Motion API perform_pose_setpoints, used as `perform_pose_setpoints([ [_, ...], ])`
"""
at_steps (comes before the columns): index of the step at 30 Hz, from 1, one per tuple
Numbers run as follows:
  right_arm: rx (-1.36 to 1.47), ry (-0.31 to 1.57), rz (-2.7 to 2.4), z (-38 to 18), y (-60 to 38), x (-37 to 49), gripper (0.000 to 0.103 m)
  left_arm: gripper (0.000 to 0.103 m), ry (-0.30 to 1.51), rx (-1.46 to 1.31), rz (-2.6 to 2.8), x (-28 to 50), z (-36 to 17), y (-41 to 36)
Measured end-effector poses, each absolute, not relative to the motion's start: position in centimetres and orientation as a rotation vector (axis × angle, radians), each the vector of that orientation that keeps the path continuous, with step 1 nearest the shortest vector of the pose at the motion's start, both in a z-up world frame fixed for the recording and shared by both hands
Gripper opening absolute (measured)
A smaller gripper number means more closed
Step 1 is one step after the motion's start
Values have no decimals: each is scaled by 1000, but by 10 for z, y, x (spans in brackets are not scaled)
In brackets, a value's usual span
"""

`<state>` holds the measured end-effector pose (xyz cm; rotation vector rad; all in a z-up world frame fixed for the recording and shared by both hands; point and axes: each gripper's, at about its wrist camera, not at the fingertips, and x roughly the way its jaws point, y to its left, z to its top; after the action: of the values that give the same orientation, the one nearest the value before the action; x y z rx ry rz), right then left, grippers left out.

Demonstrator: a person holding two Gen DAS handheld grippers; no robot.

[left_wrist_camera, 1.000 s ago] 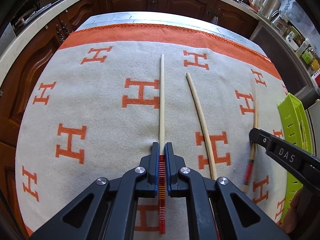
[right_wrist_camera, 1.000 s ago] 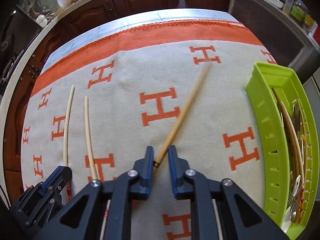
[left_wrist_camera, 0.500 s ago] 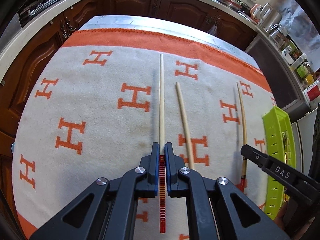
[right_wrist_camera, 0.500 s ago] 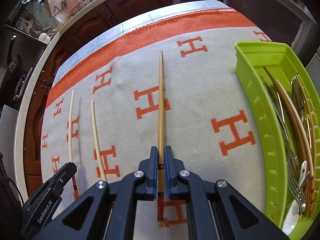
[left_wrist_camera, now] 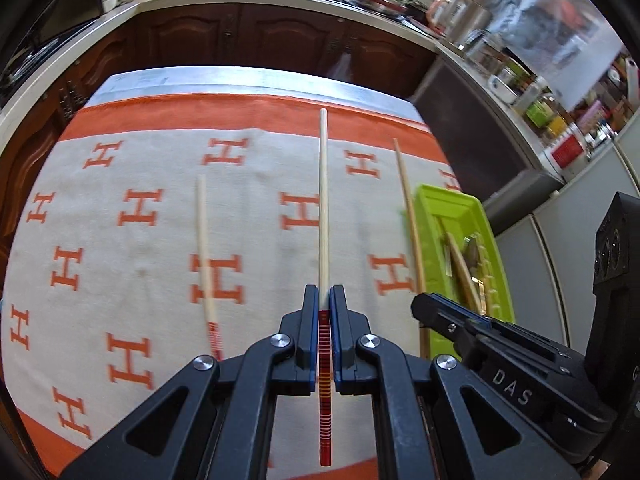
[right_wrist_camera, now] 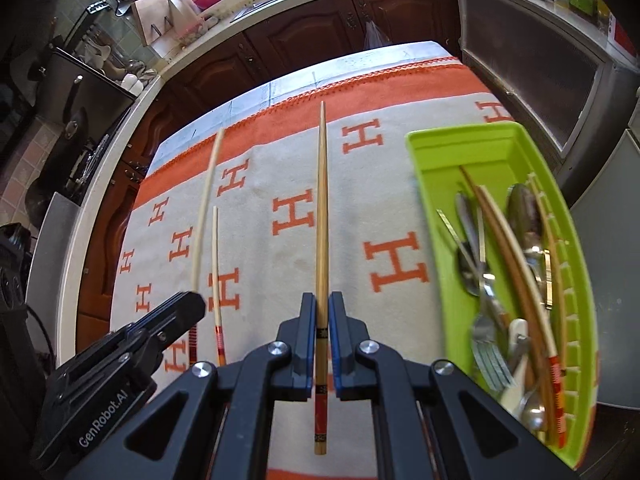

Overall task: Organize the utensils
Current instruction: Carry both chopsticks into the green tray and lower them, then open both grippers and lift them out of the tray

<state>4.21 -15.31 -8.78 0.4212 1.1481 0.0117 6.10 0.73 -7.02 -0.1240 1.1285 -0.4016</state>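
The pale wooden chopstick with red-striped handle (left_wrist_camera: 323, 216) is sitting clamped in the left tool (left_wrist_camera: 324, 316), long axis pointing up-frame. The right tool (right_wrist_camera: 322, 316) is gripping a tan bamboo chopstick with red-black end (right_wrist_camera: 321, 216). The lime-green plastic cutlery tray (right_wrist_camera: 440, 216) is lying at right of frame, nearer the right hand. Housings are reading "DAS" and "GenRobot.AI".

both chopsticks (left_wrist_camera: 323, 208) (right_wrist_camera: 321, 216) lifted off blanket | carried nearer green tray (right_wrist_camera: 516, 140)
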Motion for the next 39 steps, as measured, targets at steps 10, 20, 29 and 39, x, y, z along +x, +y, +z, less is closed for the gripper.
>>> perform_pose_setpoints([
  [10,357,1182,-30,-79,-232,-3,6,3,1198,-92,-523,30,-69,-79],
  [20,226,1236,-37,-90,-260,-7,7,5,1298,-97,-511,32,-93,-125],
  [29,263,1223,-22,-89,-266,-1,8,33,1269,-69,-455,32,-90,-121],
  [39,297,1226,5,-90,-257,5,7,43,1218,-58,-398,31,-74,-87],
])
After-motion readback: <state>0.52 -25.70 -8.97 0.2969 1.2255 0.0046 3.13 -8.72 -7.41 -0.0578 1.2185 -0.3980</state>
